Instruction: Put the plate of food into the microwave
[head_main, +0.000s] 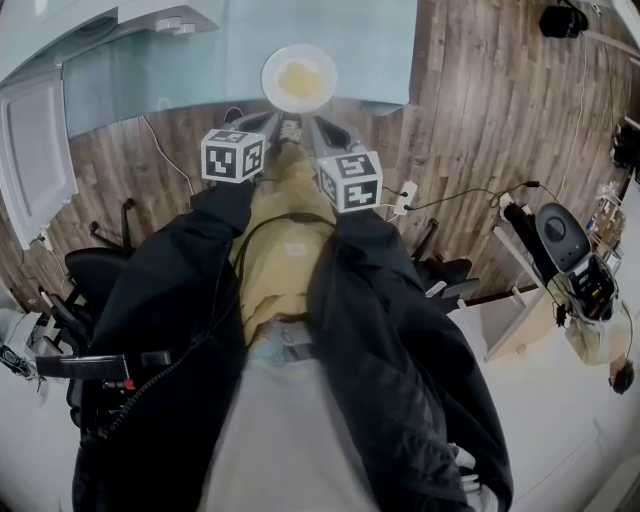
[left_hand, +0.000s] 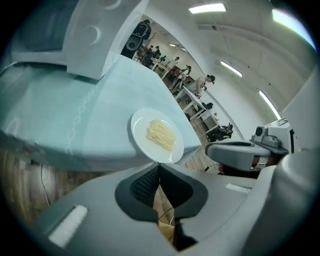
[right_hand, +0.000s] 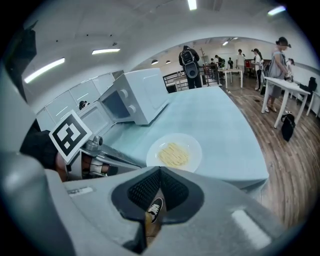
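Observation:
A white plate (head_main: 299, 78) with pale yellow noodles sits near the front edge of a light blue table (head_main: 180, 70). It also shows in the left gripper view as the plate (left_hand: 156, 135) and in the right gripper view as the plate (right_hand: 174, 152). My left gripper (head_main: 262, 122) and right gripper (head_main: 325, 128) hover side by side just short of the table edge, both pointing at the plate. The left gripper (left_hand: 159, 166) is shut on nothing, and so is the right gripper (right_hand: 160, 171). The white microwave (right_hand: 137, 95) stands at the table's far left, and its door (head_main: 35, 150) looks swung open.
Wood floor lies below the table edge, with cables and a power strip (head_main: 405, 195). Office chairs (head_main: 90, 270) stand to my left. A white side table (head_main: 520, 300) with a dark device is at my right. People stand in the room behind (right_hand: 280, 65).

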